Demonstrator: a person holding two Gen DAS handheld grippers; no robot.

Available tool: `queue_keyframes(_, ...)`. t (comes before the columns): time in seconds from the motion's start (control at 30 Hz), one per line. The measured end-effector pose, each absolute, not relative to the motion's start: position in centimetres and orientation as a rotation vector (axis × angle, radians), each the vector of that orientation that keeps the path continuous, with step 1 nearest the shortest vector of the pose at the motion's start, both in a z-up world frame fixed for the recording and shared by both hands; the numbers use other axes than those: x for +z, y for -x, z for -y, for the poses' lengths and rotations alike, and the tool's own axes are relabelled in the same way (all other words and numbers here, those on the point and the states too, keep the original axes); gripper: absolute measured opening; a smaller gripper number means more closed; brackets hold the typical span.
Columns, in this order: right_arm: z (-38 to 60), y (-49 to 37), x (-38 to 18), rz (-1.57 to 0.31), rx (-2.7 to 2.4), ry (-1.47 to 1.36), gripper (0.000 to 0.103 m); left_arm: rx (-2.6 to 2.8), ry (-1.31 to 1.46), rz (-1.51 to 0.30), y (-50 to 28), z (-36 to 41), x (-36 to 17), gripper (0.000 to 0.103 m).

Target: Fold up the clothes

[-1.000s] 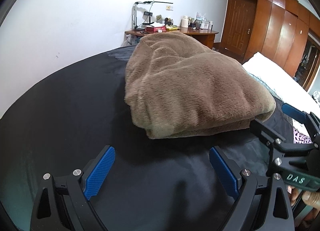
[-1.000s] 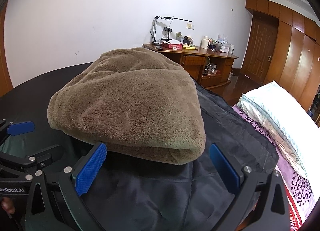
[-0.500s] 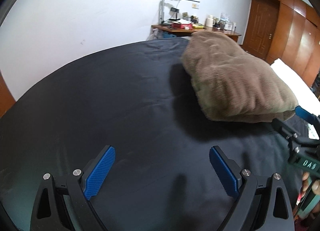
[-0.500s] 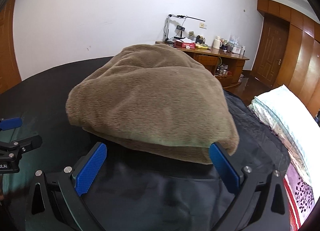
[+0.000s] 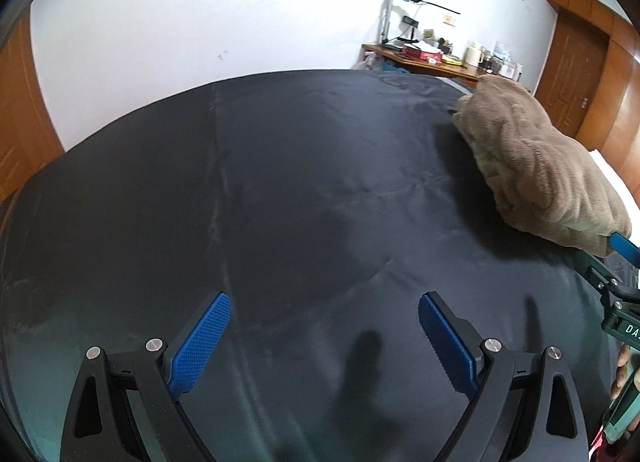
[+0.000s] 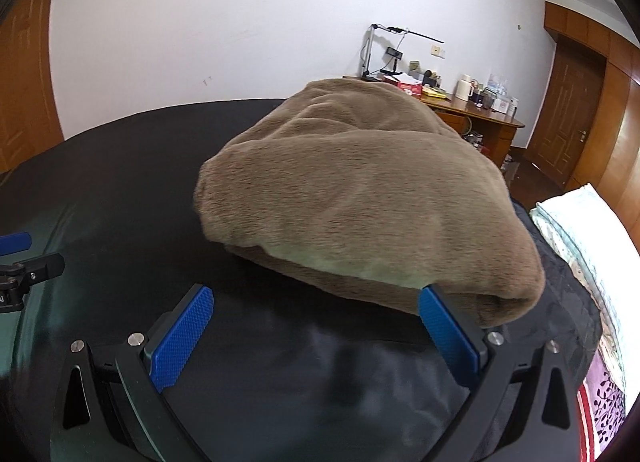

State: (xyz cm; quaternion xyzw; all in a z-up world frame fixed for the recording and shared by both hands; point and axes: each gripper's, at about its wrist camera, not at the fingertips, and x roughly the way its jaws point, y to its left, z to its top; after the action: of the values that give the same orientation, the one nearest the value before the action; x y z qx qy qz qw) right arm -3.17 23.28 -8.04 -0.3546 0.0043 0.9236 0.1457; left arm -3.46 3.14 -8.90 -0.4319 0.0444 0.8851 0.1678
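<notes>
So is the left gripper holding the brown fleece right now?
No, the left gripper is open over bare black sheet, and the brown fleece lies off to its right, untouched.

Readable only in the left wrist view, at the right edge of the frame, lower half: pale letters "DA" on the dark green body of the right gripper (image 5: 624, 262), cut off by the frame edge so the rest of the word cannot be told. In the right wrist view, at the far left edge, a trace of white lettering on the black body of the left gripper (image 6: 24, 258), too cropped to read. On the red box (image 6: 406, 87) on the desk (image 6: 480, 117) in the upper right of that view, a white patch, too small to read. Nothing legible anywhere else
</notes>
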Motion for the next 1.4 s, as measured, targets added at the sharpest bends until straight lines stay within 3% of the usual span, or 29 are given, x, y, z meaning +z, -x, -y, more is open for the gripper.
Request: queue_keyframes(1.4,-20.7,5.4,-9.5,0.035,2.659,1.132,0.103,2.519,1.263,-0.084,3.2,-2.6,-10.1,0.097)
